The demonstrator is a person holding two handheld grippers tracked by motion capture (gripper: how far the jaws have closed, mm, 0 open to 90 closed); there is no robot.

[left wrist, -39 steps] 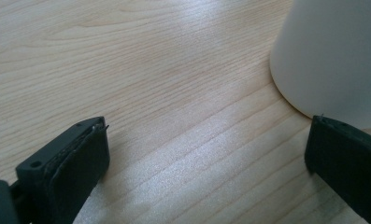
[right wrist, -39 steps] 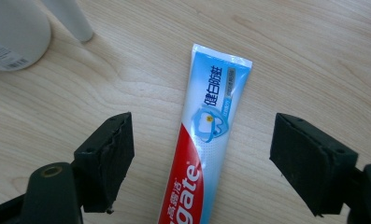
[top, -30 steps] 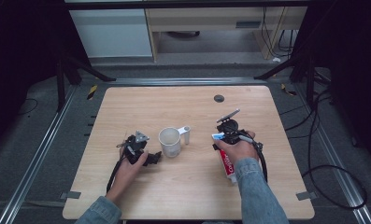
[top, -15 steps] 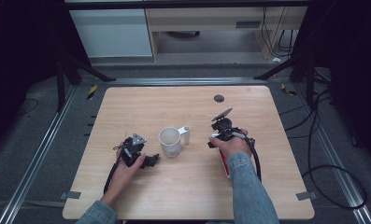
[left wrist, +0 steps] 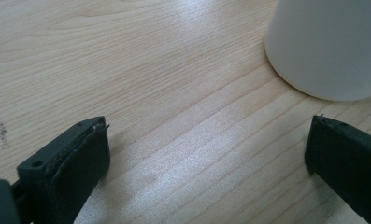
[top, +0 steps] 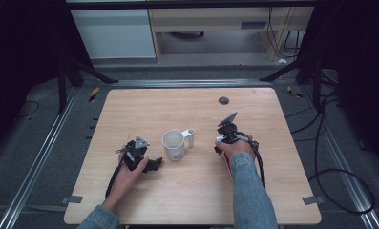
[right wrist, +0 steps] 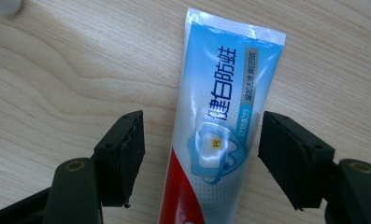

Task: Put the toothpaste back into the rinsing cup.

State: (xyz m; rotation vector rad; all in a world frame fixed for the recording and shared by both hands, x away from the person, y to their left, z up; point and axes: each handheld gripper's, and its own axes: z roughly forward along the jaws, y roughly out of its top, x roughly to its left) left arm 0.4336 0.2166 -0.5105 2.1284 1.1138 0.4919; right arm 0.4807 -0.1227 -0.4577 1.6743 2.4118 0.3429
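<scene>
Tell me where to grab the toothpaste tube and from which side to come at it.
Grip the toothpaste tube across its width at mid-body, coming straight down from above. It lies flat on the table, so only its two long edges are free. The right gripper already straddles it, jaws open on either side. The flat crimped end is probably too thin to hold firmly.

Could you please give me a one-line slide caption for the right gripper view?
Open right gripper straddling a blue, white and red toothpaste tube lying flat on the wooden table.
</scene>
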